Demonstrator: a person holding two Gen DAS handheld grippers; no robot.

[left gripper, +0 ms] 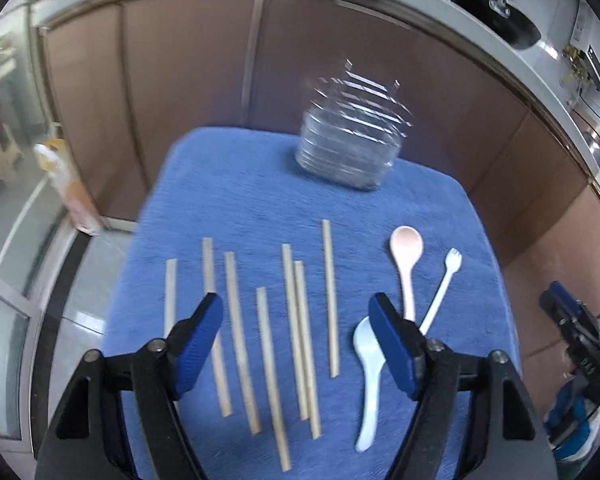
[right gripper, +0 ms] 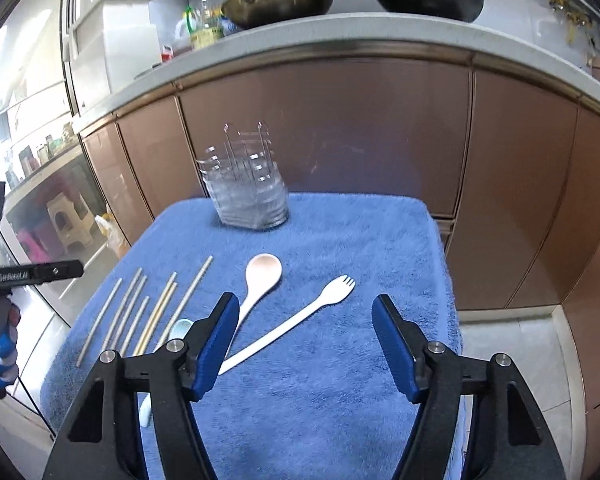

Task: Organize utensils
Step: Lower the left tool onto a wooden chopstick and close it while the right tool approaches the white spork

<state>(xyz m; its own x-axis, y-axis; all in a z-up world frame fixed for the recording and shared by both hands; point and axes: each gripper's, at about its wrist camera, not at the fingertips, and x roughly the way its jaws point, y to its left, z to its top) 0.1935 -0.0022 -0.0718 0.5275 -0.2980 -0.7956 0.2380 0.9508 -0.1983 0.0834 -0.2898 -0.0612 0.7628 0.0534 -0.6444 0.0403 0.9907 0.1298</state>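
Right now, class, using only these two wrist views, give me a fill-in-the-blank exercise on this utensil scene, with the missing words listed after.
1. The utensils lie on a ____ towel.
2. The clear holder contains ____ utensils.
3. Between the pink spoon and the towel's right edge lies a white ____.
4. Both the left gripper and the right gripper have their jaws ____.

Missing words: blue; no; spork; open

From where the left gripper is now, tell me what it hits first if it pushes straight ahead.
Probably the wooden chopsticks: the open left gripper points down at them on the blue towel, and they lie between its fingers. Depth is unclear, so which stick comes first I cannot tell.
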